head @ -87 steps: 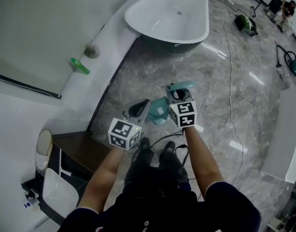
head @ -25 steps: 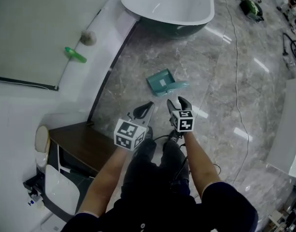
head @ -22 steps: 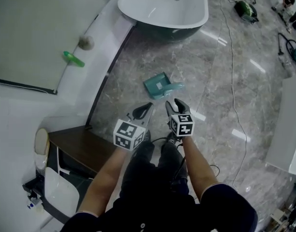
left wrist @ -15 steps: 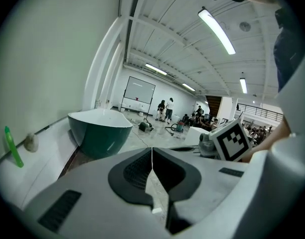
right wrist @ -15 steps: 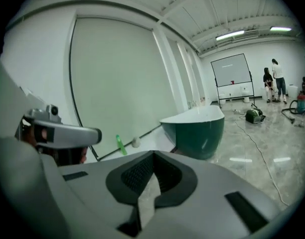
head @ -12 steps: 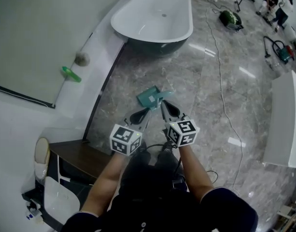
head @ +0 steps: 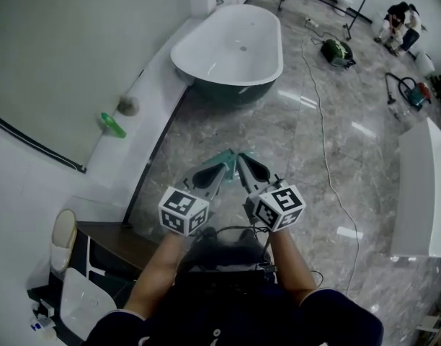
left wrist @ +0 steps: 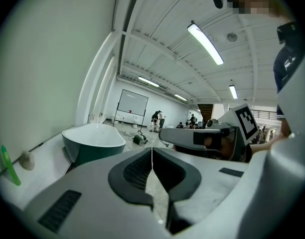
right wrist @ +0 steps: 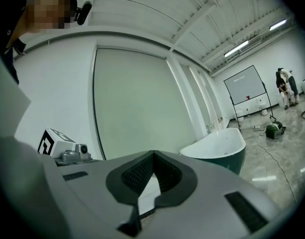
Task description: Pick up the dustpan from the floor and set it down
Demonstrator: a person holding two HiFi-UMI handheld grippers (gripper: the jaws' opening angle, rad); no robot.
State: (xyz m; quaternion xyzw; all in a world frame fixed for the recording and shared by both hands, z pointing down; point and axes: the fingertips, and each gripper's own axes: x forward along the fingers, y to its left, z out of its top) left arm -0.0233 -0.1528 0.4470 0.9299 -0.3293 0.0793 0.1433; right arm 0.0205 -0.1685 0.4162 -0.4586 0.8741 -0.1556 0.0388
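Closed tip to tip, nothing between: left tongs and right tongs. Just past and below both tips, on the floor, a sliver of teal dustpan, about equally near either; long axis hidden. Visible from the head view only; both gripper views level toward the bathtub, missing it.

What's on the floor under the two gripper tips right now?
A teal sliver of the dustpan shows on the marble floor beyond the left gripper and right gripper. They cover the rest, so its handle cannot be seen.
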